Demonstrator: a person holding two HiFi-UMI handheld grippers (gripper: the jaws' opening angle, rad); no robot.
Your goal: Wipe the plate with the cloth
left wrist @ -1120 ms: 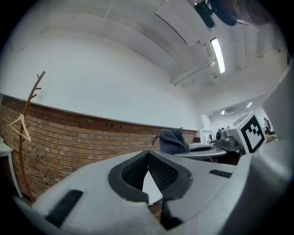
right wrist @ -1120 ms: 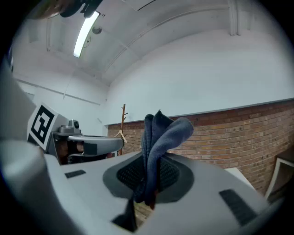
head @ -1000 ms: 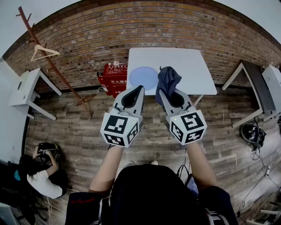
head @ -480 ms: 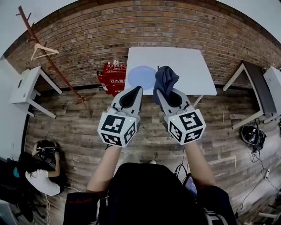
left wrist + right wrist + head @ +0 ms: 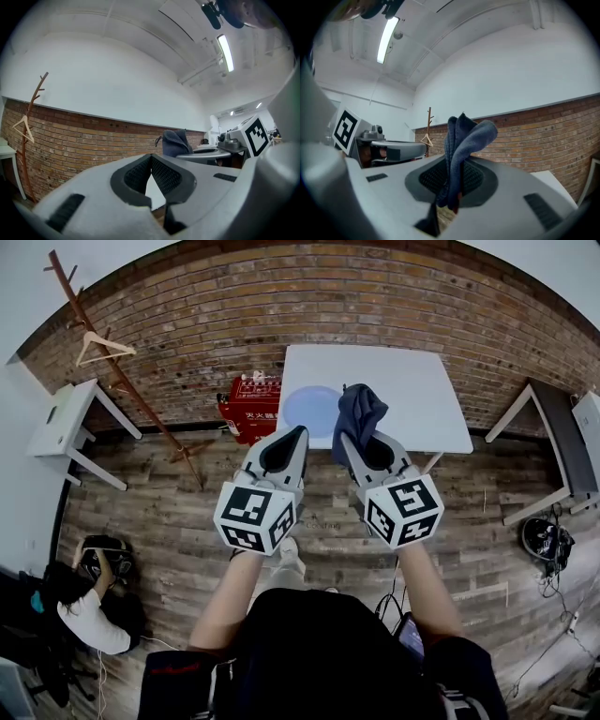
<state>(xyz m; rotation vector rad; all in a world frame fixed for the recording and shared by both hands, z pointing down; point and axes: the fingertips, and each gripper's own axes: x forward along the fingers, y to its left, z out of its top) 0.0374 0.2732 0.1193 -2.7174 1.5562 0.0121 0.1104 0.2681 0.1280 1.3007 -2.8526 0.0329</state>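
The right gripper (image 5: 349, 439) is holding the dark blue cloth (image 5: 359, 412) in the air; its fingers (image 5: 473, 178) are pressing on the lower part of the cloth, and the rest is standing up above them in folds. The left gripper (image 5: 292, 435) is staying beside it with its fingers (image 5: 164, 176) closed together and nothing between them. The pale blue plate (image 5: 306, 410) is lying on the near left part of the white tabletop (image 5: 412, 390), in front of both grippers. In the head view the cloth is showing just at the plate's right edge.
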